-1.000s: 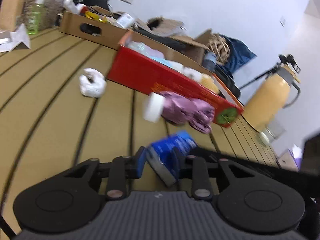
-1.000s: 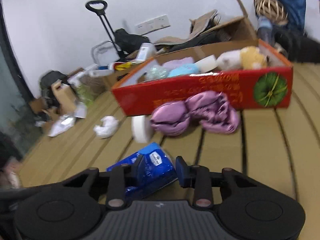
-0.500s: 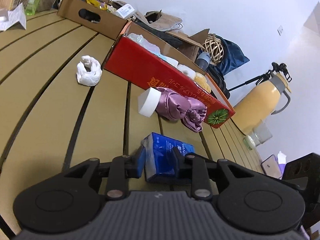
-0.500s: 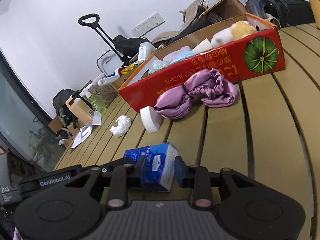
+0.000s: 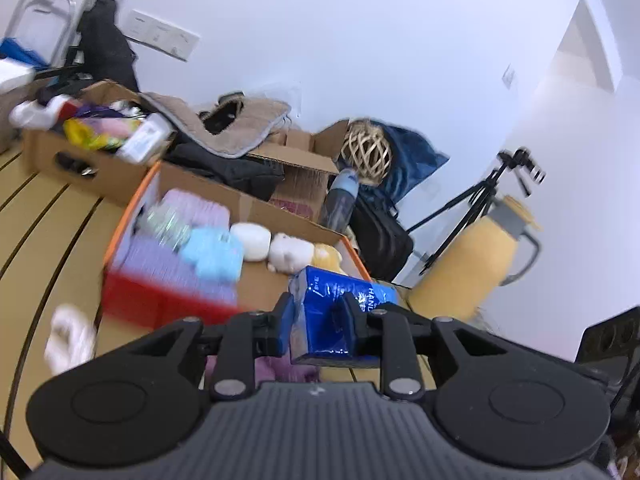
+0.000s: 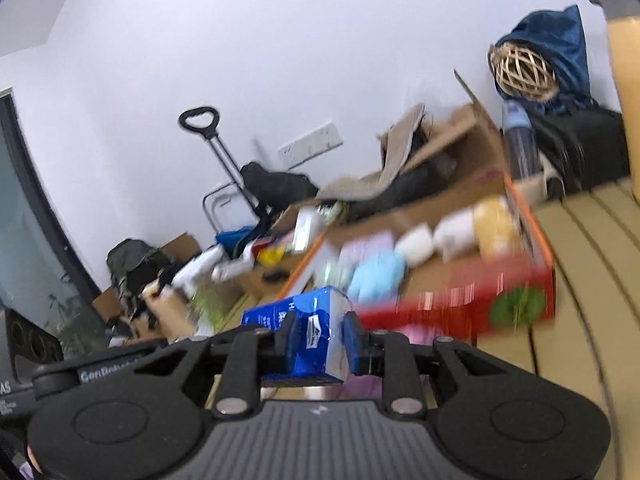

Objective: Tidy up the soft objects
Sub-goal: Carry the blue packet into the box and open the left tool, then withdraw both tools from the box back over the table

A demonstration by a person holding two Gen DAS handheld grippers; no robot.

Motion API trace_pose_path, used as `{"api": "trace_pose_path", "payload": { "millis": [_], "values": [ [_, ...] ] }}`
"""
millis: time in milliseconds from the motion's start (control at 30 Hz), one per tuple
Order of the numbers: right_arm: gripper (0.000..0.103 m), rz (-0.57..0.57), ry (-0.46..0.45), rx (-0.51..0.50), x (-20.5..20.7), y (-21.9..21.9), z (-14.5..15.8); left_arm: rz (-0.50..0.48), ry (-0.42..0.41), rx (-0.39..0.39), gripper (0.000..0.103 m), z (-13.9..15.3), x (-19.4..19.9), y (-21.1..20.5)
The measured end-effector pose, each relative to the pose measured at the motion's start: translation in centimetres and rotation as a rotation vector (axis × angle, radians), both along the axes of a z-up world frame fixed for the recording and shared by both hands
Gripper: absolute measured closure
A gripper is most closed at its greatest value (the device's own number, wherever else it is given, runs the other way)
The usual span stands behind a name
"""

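Both grippers are shut on one blue tissue pack, held in the air in front of the red box. My left gripper (image 5: 316, 320) clamps one end of the pack (image 5: 336, 312). My right gripper (image 6: 320, 344) clamps the other end of the pack (image 6: 304, 320). The red box (image 5: 168, 300) (image 6: 460, 300) holds several soft things: purple and light blue bundles, white and yellow plush pieces. A purple cloth (image 5: 280, 370) (image 6: 360, 390) lies on the table, mostly hidden under the grippers. A crumpled white tissue (image 5: 68, 338) lies left of the box.
A brown cardboard box (image 5: 76, 160) of clutter stands back left. Behind the red box are an open carton (image 5: 304, 176), dark bags, a wicker ball (image 5: 366, 152) and a water bottle (image 5: 340, 200). A yellow jug (image 5: 472, 264) stands right. The slatted wooden table (image 6: 592, 320) extends right.
Both grippers have lifted the blue pack off the table and carried it toward the red box, which now sits closer and lower in both views. The white roll is out of sight.
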State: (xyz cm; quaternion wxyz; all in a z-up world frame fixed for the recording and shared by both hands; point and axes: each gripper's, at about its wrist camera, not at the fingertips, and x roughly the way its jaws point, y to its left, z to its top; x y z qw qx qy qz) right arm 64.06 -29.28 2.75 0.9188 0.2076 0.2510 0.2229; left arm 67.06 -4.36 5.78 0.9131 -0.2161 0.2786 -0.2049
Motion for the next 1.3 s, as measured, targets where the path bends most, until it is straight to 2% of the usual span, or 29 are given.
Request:
{"api": "trace_pose_path", "payload": {
  "millis": [133,200,267,333,400,467,533,567,633,767,900,967,1067,1133,1233,1300],
  "values": [
    [0.08,0.002,0.121,0.024,8.2,-1.1,0.0,0.028,0.126,-0.009,0.078,-1.7,7.6,-0.6],
    [0.08,-0.002,0.194,0.021,11.9,-1.3,-1.6,0.033,0.216,0.005,0.079,-3.9,10.6,-1.0],
    [0.081,-0.032,0.273,-0.002,14.6,-1.3,-3.8,0.039,0.274,0.049,0.079,-5.9,12.1,-1.7],
    [0.081,-0.037,0.307,-0.053,15.7,-0.5,-5.1,0.028,0.253,0.14,0.079,-6.8,12.6,-2.8],
    [0.083,-0.044,0.328,-0.107,16.1,0.1,-6.2,0.014,0.235,0.19,0.078,-6.9,12.5,-3.6],
    [0.081,-0.055,0.314,-0.163,15.9,0.7,-6.3,-0.02,0.237,0.177,0.072,-7.0,12.5,-3.7],
    [0.078,-0.088,0.295,-0.194,15.3,0.7,-5.5,-0.047,0.234,0.174,0.071,-6.6,12.1,-3.3],
    [0.074,-0.099,0.27,-0.21,15.0,0.7,-4.8,-0.049,0.219,0.172,0.066,-6.1,11.6,-3.0],
    [0.071,-0.108,0.247,-0.224,14.6,0.3,-3.6,-0.044,0.164,0.179,0.063,-4.5,10.2,-2.0],
    [0.07,-0.097,0.179,-0.235,12.7,-0.3,-0.7,-0.001,0.078,0.213,0.063,-0.5,6.3,0.8],
    [0.067,-0.099,0.107,-0.257,9.4,-0.5,2.3,0.071,-0.026,0.327,0.057,2.6,0.7,3.0],
    [0.062,-0.086,0.06,-0.274,6.5,-0.6,3.7,0.1,-0.08,0.363,0.051,3.6,-2.9,4.1],
    [0.052,-0.059,-0.017,-0.296,1.1,-0.5,5.5,0.141,-0.133,0.37,0.047,4.4,-8.9,6.0],
    [0.05,-0.05,-0.054,-0.311,-2.4,-0.2,6.1,0.166,-0.157,0.372,0.045,4.7,-12.1,6.9],
    [0.042,-0.045,-0.097,-0.343,-7.7,0.4,5.9,0.211,-0.223,0.418,0.034,4.6,-17.6,8.0],
    [0.042,-0.051,-0.112,-0.357,-10.6,0.7,5.2,0.238,-0.246,0.458,0.033,4.2,-21.0,8.3]
  ]
}}
